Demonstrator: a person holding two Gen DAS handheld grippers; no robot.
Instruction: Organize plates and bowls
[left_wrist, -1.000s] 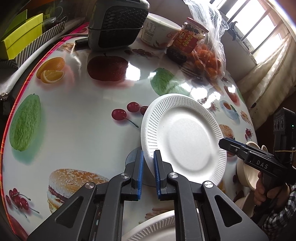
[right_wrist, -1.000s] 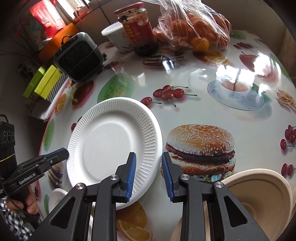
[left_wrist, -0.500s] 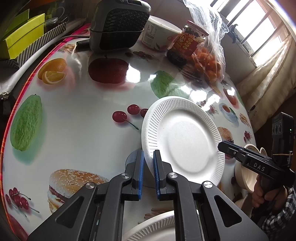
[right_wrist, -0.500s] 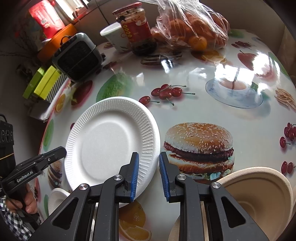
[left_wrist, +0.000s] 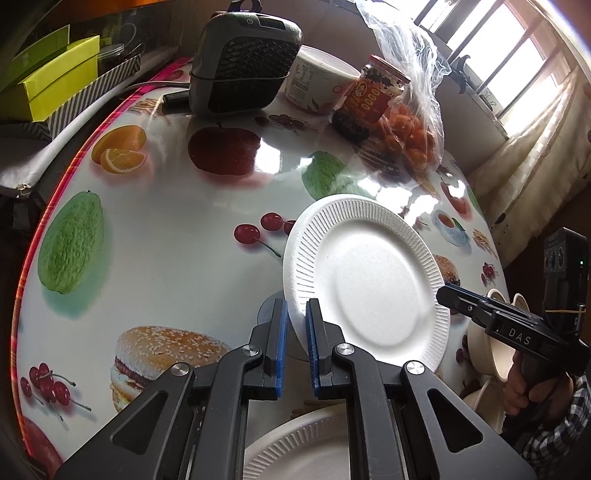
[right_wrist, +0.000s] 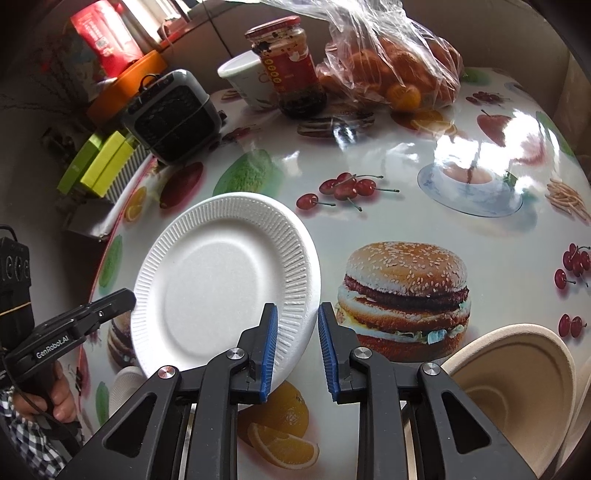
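White ribbed plate (left_wrist: 369, 280), fruit-printed tablecloth (left_wrist: 166, 229), beige bowl (right_wrist: 517, 376).

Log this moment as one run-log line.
left gripper: shut on white foam plate rim, plate lifted, tilted | right gripper: empty, beside plate edge | beige bowl: untouched

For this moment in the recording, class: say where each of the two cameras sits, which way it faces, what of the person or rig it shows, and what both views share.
Left wrist: sits on the left gripper, looking forward and down across the table; its fingers pinch the white plate by the rim; the right gripper and a hand show at right.
Right wrist: sits on the right gripper, facing the table; its jaws are slightly apart with the plate's rim between them; the left gripper shows at left, a beige bowl lower right.
Shared: plate, jar, heater.
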